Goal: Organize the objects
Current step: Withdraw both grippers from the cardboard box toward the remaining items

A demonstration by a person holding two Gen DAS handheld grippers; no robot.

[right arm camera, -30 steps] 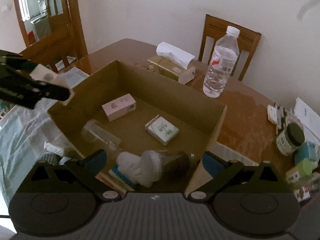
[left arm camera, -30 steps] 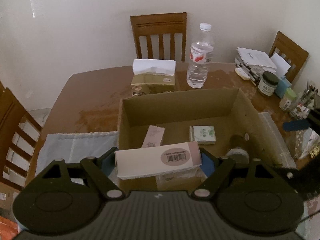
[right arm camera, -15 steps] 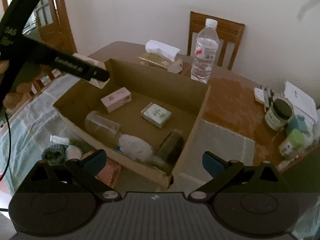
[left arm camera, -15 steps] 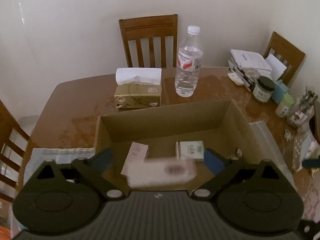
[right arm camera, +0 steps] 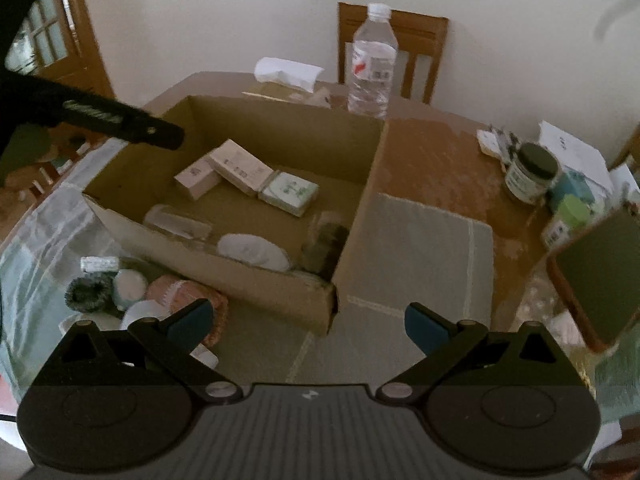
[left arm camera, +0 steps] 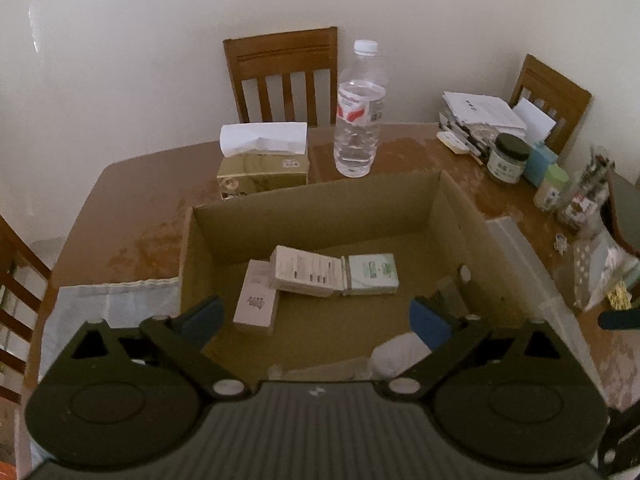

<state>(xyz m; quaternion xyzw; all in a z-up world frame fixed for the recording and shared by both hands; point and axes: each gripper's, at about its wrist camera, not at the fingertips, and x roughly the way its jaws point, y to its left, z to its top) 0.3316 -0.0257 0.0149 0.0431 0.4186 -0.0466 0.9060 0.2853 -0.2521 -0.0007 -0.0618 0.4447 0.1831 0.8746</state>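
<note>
We find our left gripper point(left arm camera: 314, 318) spread wide and empty over the near wall of the cardboard box point(left arm camera: 472, 216); our right gripper point(right arm camera: 308, 324), equally wide and empty, hovers over the mat, presumably ready for the loose items point(right arm camera: 132, 292) outside. Farther in, the long pale carton point(left arm camera: 306, 271) rests tilted across the pink carton point(left arm camera: 256, 304), touching the green-printed box point(left arm camera: 372, 274). Beyond stand the tissue box point(left arm camera: 262, 168) and water bottle point(left arm camera: 357, 120).

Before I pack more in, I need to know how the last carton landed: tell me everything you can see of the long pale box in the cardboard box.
The long pale box is a slim printed carton, closed. It lies flat on the cardboard box floor, one end propped on the small pink box, the other against the green-and-white packet. No gripper touches it.
</note>
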